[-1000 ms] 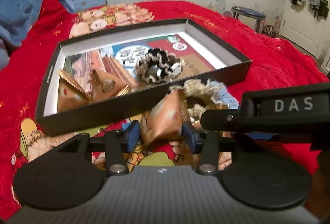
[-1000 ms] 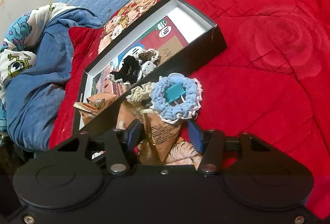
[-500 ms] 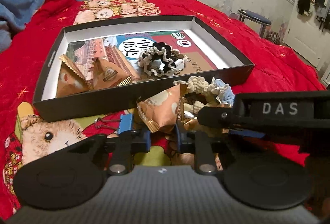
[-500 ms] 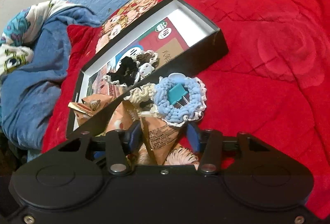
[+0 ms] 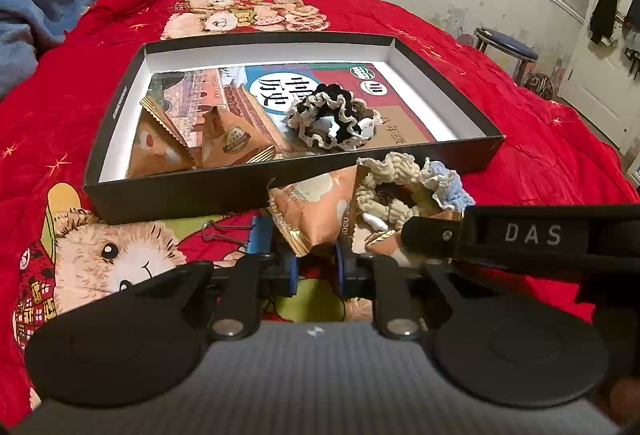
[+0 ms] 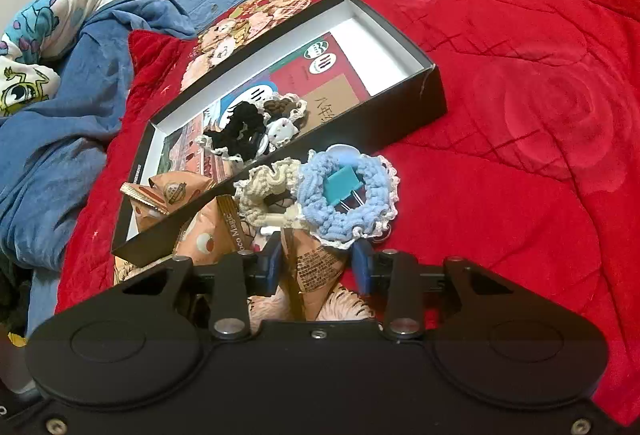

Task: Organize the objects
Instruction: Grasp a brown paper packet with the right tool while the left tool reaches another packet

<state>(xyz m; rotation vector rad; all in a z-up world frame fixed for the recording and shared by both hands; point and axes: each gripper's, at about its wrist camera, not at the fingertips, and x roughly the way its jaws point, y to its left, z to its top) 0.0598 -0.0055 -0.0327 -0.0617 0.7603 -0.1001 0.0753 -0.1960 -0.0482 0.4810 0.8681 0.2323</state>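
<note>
Both grippers' jaws have just been closing vs the earlier frames. Left gripper (image 5: 314,269) was spread round an orange foil snack packet (image 5: 316,207); now it's nearly pressed together, pinching that packet's lower corner. Right gripper (image 6: 318,267) has narrowed round a second orange packet w/ printed label (image 6: 316,267); can't tell whether the pads press it yet.

Progress, judged approx half: black shallow cardboard box (image 5: 172,195) on the red quilt (image 6: 520,195) already holds two orange packets (image 5: 208,143) plus a black-and-cream crocheted scrunchie (image 5: 332,121).

Left outside, bunched against the box's near wall: both gripped packets, a cream crocheted scrunchie (image 6: 268,191), a light-blue crocheted scrunchie (image 6: 348,207) w/ a teal binder clip (image 6: 342,183) in its centre, and a blue binder clip (image 5: 260,239) just beside the left gripper.
</note>
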